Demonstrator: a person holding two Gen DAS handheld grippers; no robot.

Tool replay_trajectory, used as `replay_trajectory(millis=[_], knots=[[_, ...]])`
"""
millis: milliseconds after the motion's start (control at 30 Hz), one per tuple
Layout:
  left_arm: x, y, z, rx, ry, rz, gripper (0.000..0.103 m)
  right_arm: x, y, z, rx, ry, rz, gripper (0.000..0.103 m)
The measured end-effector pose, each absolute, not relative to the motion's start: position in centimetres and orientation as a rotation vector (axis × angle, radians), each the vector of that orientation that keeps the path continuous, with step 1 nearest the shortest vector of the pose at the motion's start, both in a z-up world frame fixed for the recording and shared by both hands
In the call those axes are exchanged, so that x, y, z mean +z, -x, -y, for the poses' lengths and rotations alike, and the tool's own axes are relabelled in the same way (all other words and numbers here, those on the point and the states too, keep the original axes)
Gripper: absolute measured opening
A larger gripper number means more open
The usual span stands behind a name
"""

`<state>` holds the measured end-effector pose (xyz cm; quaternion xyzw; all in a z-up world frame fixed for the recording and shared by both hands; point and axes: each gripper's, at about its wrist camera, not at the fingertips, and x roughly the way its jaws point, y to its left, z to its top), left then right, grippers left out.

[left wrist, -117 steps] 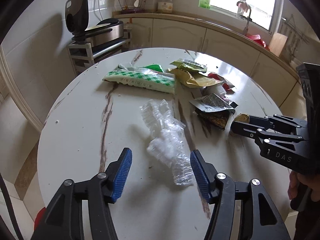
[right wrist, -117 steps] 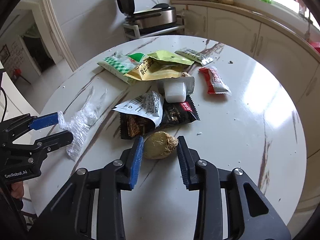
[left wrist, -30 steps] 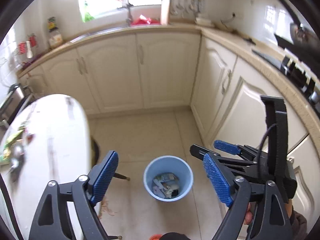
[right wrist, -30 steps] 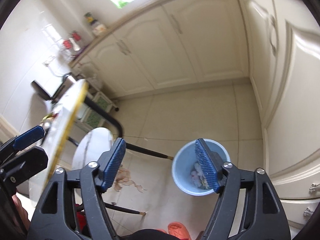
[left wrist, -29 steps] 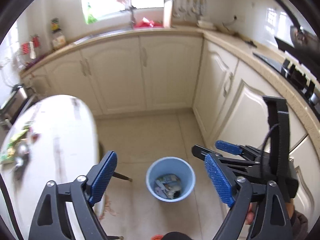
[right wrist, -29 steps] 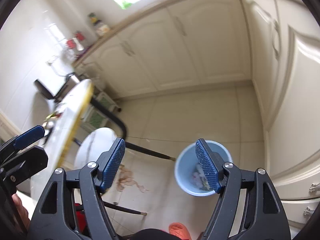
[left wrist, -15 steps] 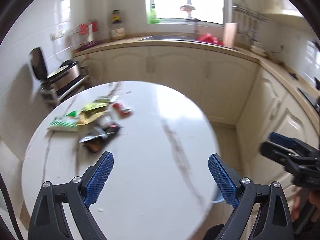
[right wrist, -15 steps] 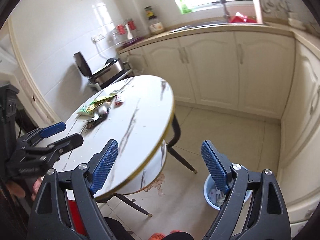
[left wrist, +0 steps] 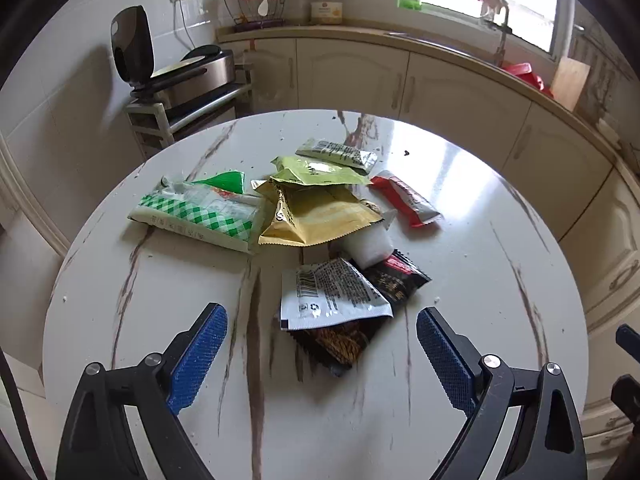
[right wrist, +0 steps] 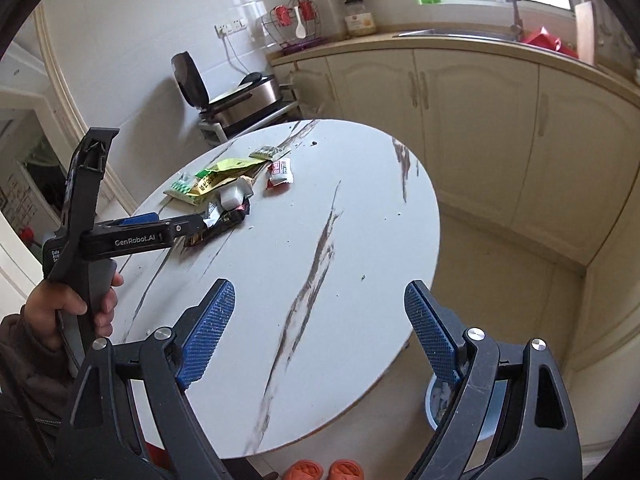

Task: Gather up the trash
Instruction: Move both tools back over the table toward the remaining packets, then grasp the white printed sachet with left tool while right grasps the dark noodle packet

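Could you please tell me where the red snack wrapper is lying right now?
In the left wrist view, the red snack wrapper lies on the round white marble table, right of the yellow-brown foil pouch and apart from it.

Both black grippers carry blue ribbed pads [left wrist: 198, 356] and silver screws (one lettered "GenRobot.AI"), dark sleeve [right wrist: 28, 360].
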<state>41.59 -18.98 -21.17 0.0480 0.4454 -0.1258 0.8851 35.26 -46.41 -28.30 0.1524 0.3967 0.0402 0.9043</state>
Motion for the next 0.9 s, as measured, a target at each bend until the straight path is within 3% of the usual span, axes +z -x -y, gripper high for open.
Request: replay_trajectory(millis=[200, 267, 300, 467, 533, 567, 600, 633, 900], knots=[[-21.9, -44.5, 18.8, -0.28, -0.095, -0.957, 0.089, -28.4, -37.0, 46.0, 0.098, -0.3, -0.825, 0.086], [-23.1, -46.2, 18.4, -0.316, -0.055, -0.989, 0.076, -28.3, -37.4, 45.9, 0.102, -0.294, -0.825, 0.086], [-23.3, -46.5, 18.1, -0.334, -0.027, -0.995, 0.076, -28.2, -37.6, 45.8, 0.103, -0.291, -0.825, 0.086], [-23.1, -46.4, 16.9, -0.368, -0.028, -0.973, 0.044, -27.9, -38.8, 44.7, 0.112, -0.273, -0.835, 0.086], [-23.1, -46.2, 15.9, -0.377, -0.015, -0.976, 0.039, -27.9, -39.3, 43.9, 0.124, -0.267, -0.848, 0.086], [-23.3, -46.2, 15.4, -0.378, -0.012, -0.977, 0.032, -27.9, -39.6, 43.5, 0.133, -0.264, -0.853, 0.086], [-23.3, -46.1, 14.8, -0.376, -0.009, -0.977, 0.015, -27.9, -39.8, 43.0, 0.141, -0.259, -0.859, 0.086], [-23.3, -46.0, 14.1, -0.36, -0.01, -0.984, 0.007, -28.0, -40.2, 42.4, 0.149, -0.25, -0.869, 0.086], [-23.0, -42.1, 8.0, -0.351, 0.002, -0.98, 0.006, -29.2, -44.1, 36.8, 0.206, -0.23, -0.948, 0.086]])
